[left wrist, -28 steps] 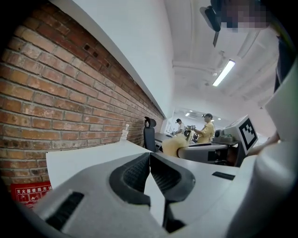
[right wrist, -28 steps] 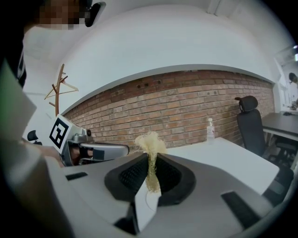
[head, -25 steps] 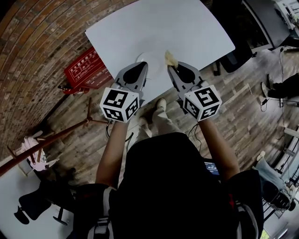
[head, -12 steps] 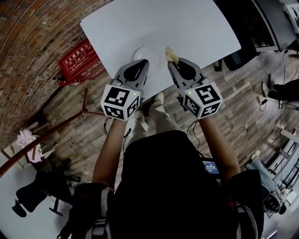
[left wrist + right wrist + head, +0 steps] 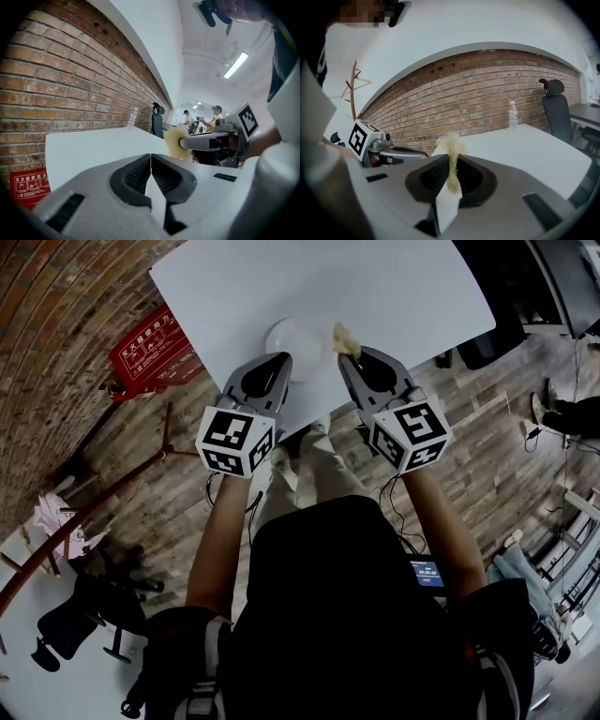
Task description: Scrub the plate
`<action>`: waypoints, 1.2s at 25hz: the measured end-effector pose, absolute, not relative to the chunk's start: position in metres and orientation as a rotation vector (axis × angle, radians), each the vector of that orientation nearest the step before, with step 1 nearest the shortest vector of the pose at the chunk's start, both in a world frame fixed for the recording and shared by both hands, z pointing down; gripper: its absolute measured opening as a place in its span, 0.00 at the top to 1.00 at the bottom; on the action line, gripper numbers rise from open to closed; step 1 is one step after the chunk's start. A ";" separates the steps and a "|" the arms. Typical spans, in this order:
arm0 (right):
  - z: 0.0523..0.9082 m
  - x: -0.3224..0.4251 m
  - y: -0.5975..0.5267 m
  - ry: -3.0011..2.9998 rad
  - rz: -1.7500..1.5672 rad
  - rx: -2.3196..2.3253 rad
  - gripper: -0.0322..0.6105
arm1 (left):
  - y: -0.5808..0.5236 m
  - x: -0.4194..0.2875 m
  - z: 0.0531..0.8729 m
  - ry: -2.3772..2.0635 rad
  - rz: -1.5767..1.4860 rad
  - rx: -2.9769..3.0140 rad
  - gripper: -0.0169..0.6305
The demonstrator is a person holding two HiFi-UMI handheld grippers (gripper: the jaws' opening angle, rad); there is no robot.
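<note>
Right gripper (image 5: 351, 362) is clamping the scrubber (image 5: 345, 337), tuft sticking out for wiping; left gripper (image 5: 279, 362) is sitting closed and empty, plate (image 5: 292, 337) lying at its 12 o'clock.

Plate (image 5: 293, 337): white, round, lying flat on the white table (image 5: 394, 287), near the edge closest to you. Scrubber (image 5: 346, 339): pale yellow mesh, crumpled, pinched upright between the jaws of your right gripper (image 5: 344, 354), its frayed tuft sticking out past the tips. It sits just right of the plate's rim; contact with the plate cannot be confirmed.
</note>
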State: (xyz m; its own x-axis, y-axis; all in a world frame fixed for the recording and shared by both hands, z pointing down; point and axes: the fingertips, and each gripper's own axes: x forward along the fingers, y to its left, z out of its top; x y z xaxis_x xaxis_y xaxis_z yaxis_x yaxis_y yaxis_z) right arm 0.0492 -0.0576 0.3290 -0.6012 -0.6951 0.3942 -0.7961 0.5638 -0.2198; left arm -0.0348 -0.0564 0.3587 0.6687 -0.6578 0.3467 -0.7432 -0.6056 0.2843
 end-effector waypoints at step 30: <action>0.398 0.046 -0.067 -2.449 0.626 1.171 0.87 | -0.068 -0.024 0.423 -1.020 0.395 2.537 0.94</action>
State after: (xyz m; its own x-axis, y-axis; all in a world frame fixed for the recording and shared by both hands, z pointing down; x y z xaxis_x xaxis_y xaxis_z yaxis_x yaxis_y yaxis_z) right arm 0.0464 -0.0672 0.3981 -0.5953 -0.6375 0.4891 -0.7940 0.5601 -0.2364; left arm -0.0238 -0.0682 0.4229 0.6974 -0.6012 0.3901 -0.7070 -0.6661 0.2377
